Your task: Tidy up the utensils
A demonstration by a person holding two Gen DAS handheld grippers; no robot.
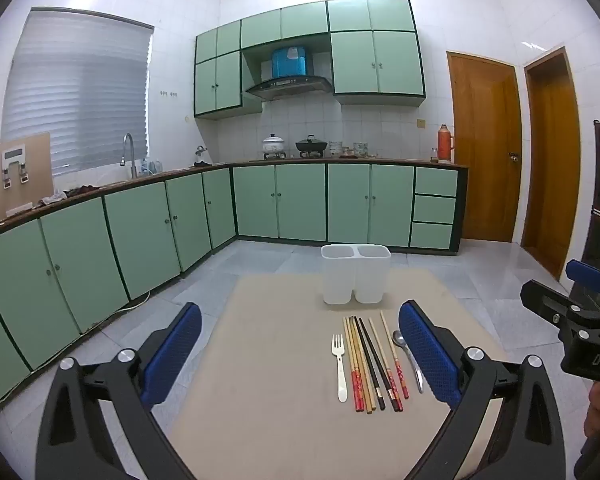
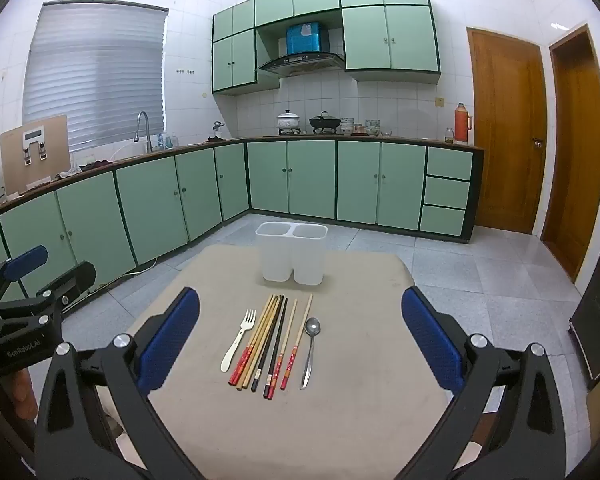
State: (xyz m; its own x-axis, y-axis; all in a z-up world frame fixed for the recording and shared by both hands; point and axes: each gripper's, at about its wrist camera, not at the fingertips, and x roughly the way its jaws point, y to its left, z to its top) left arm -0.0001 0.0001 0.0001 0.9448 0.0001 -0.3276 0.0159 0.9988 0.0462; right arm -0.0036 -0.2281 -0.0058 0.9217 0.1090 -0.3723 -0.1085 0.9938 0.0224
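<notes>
Nothing sorted yet, in our judgement; we must next pick one utensil. Tabletop (image 2: 340, 420): bears all. Left gripper (image 1: 300, 352), right gripper (image 2: 300, 336): jaws spread, empty. Twin-compartment white holder (image 2: 293, 254): apparently empty, behind the row. Chopsticks (image 2: 268, 344), white fork (image 2: 238, 340), metal spoon (image 2: 310, 350): side by side.

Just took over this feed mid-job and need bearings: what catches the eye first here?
A neat row of utensils on the beige table: a white fork at the left, mixed chopsticks in the middle, a metal spoon at the right. Just behind them stands an empty white two-compartment holder. Both claws, left and right, hang wide open in front, holding nothing.
</notes>
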